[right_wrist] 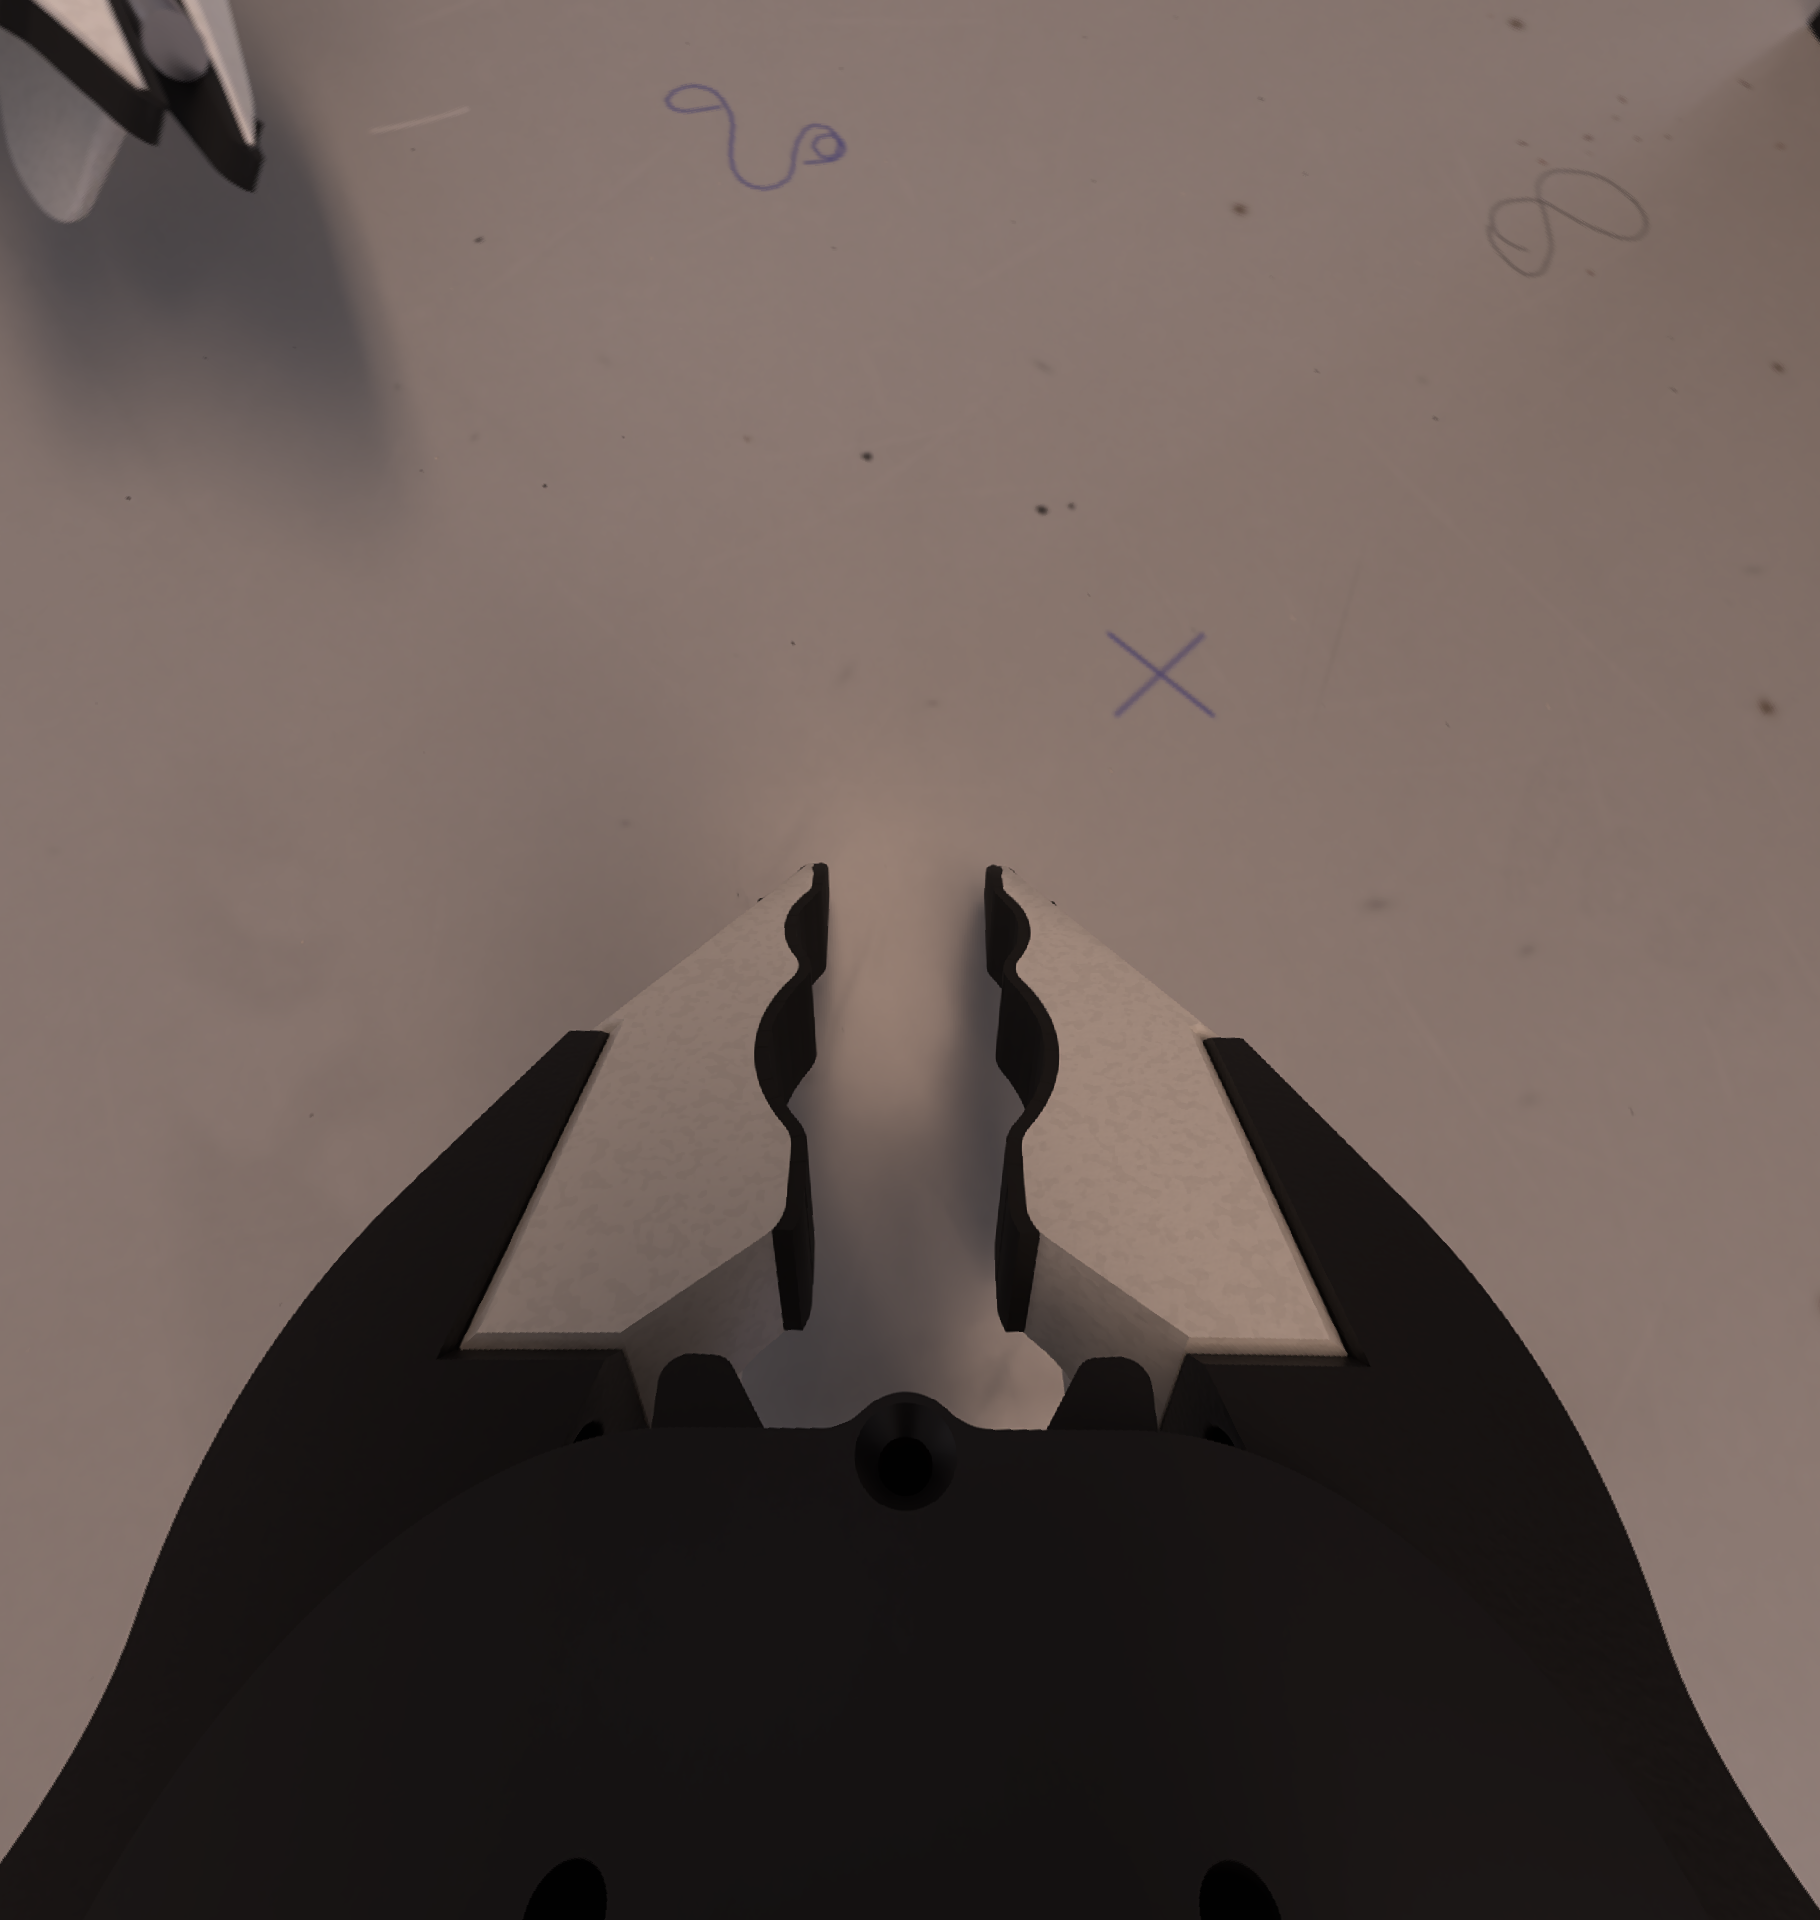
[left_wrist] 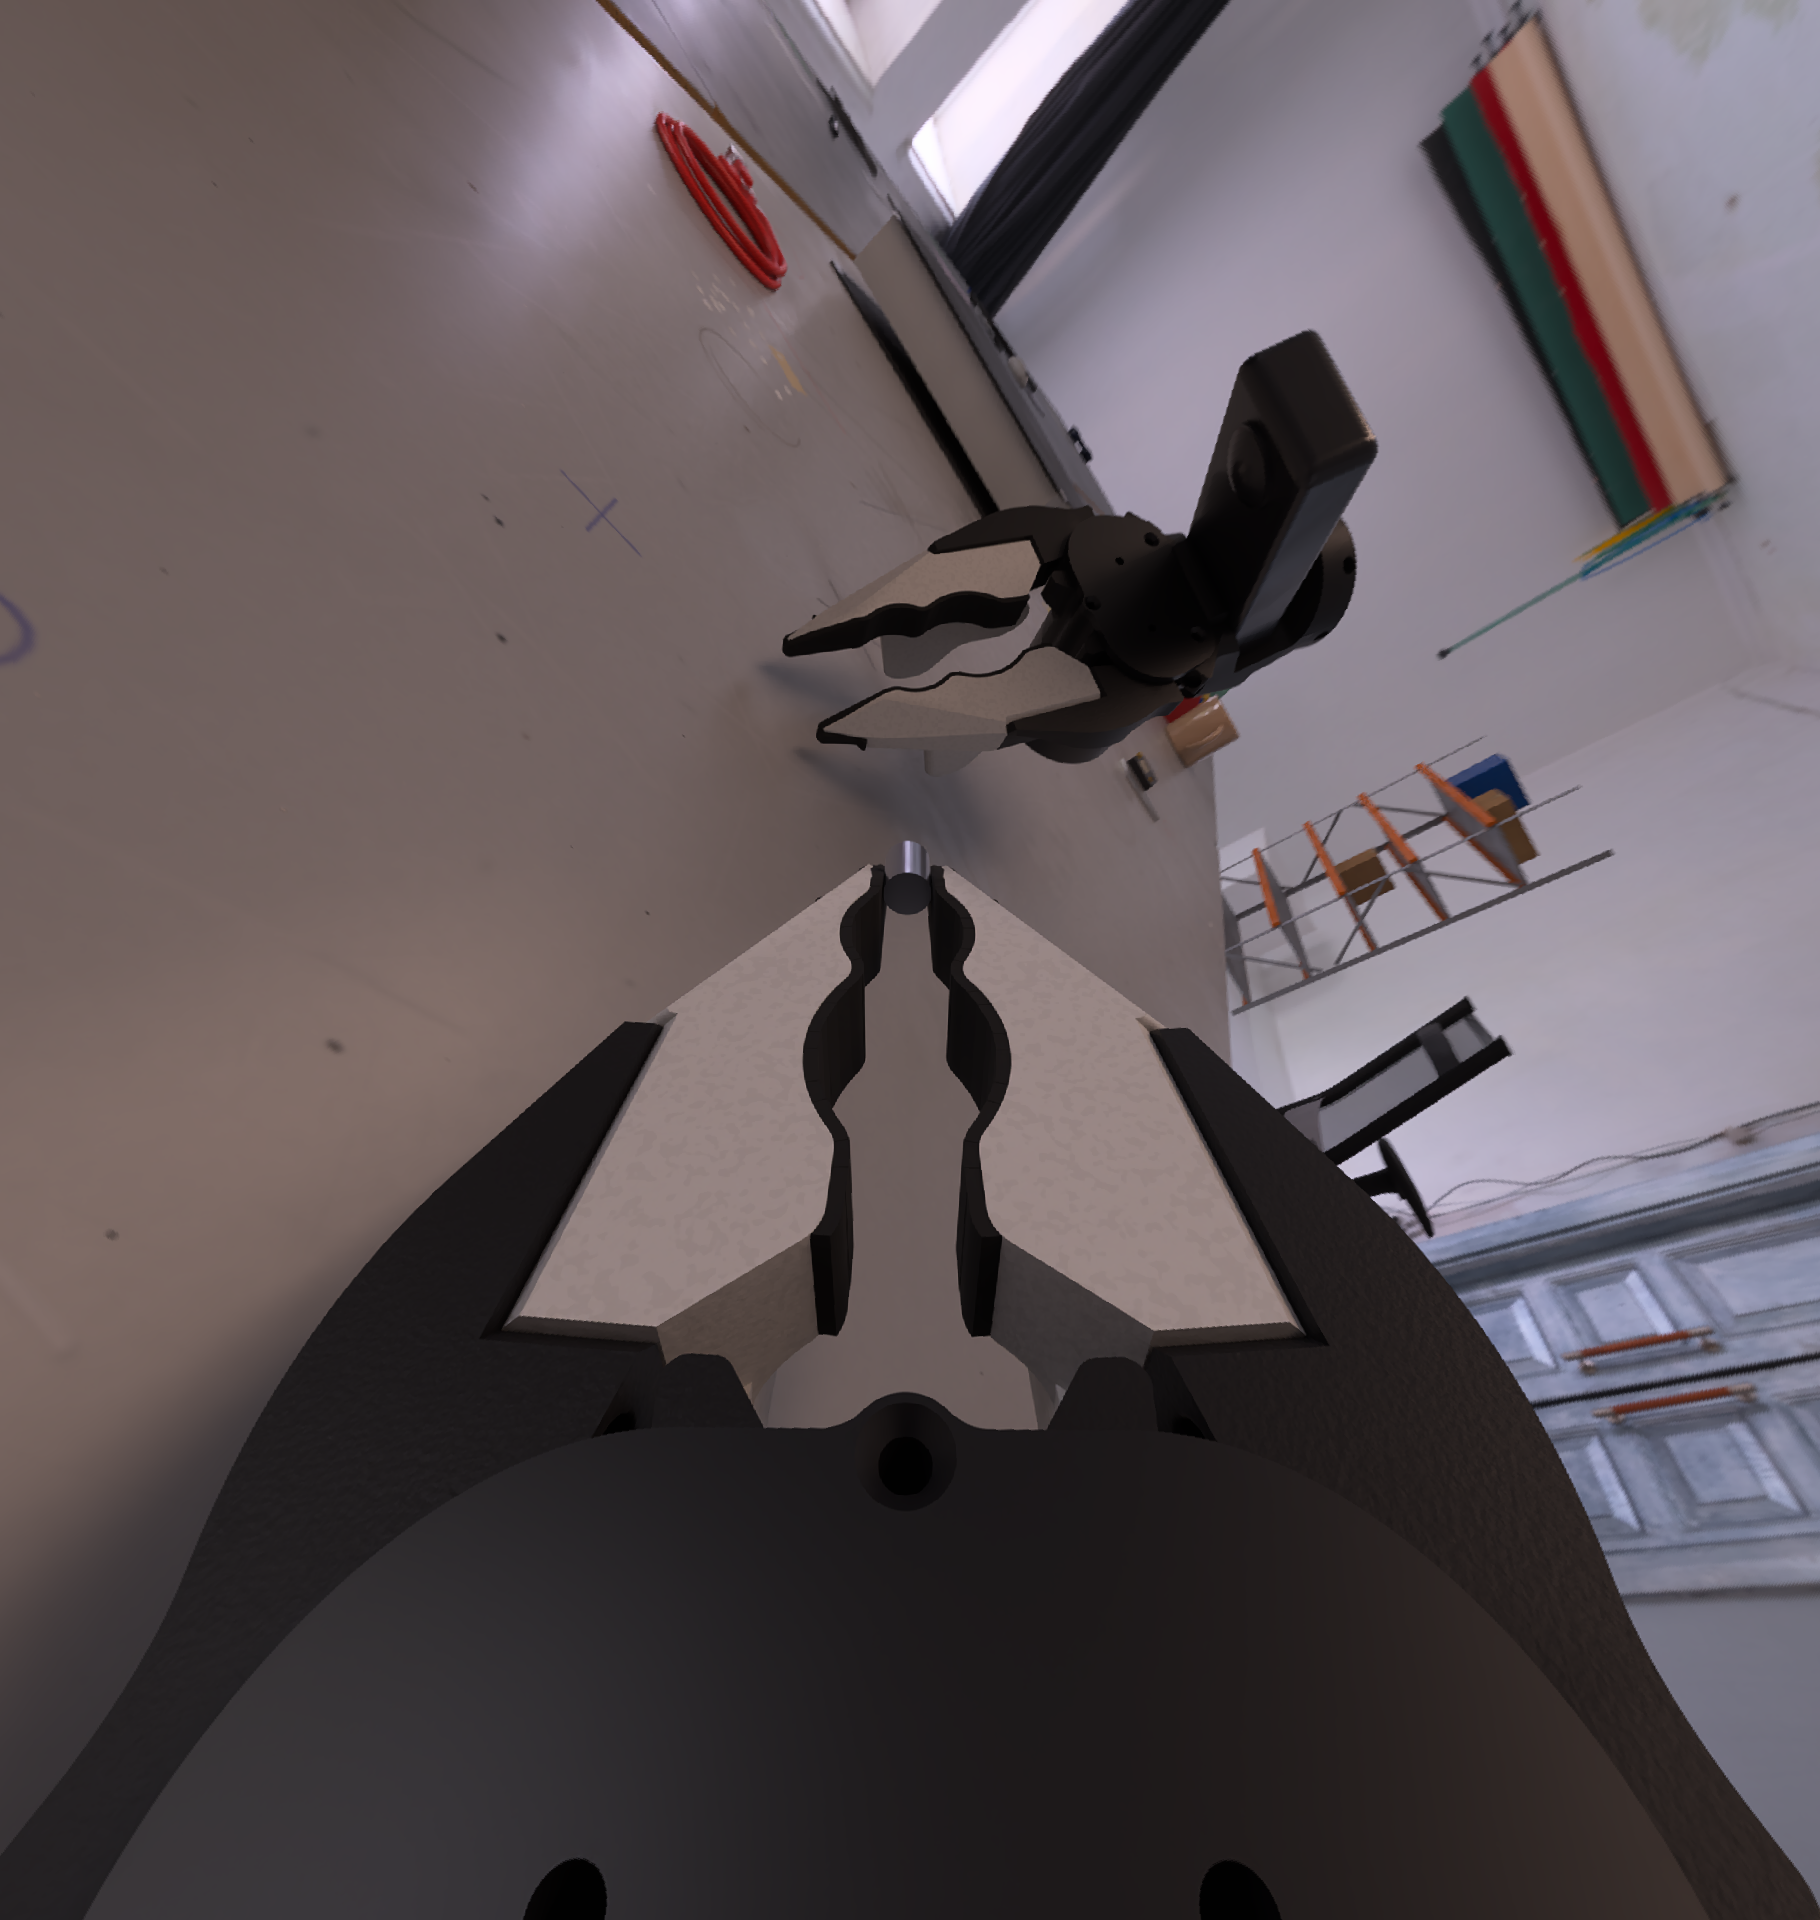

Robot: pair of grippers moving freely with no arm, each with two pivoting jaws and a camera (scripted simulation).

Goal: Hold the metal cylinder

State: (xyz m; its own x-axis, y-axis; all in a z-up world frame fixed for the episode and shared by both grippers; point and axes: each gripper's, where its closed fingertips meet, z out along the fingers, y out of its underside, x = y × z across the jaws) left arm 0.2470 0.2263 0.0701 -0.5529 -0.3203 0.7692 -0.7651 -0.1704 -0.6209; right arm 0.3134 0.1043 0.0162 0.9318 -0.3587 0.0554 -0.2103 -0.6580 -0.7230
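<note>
In the left wrist view my left gripper [left_wrist: 906,881] is shut on a small metal cylinder [left_wrist: 908,885]; the cylinder's dark round end and shiny side show between the fingertips, pointing away toward the table. The right gripper [left_wrist: 818,691] hovers beyond it over the table, jaws apart and empty. In the right wrist view my right gripper [right_wrist: 906,873] is open over the bare table [right_wrist: 1301,468], nothing between its fingers. The left gripper's fingertips [right_wrist: 199,114] show at the top left corner; the cylinder cannot be made out there.
A red coiled cable [left_wrist: 721,197] lies far off on the pale table [left_wrist: 314,727]. Pen marks, among them a cross [right_wrist: 1161,675], dot the tabletop. A wire shelf rack [left_wrist: 1405,883], a blue cabinet [left_wrist: 1695,1382] and coloured paper rolls [left_wrist: 1581,281] lie beyond the table edge.
</note>
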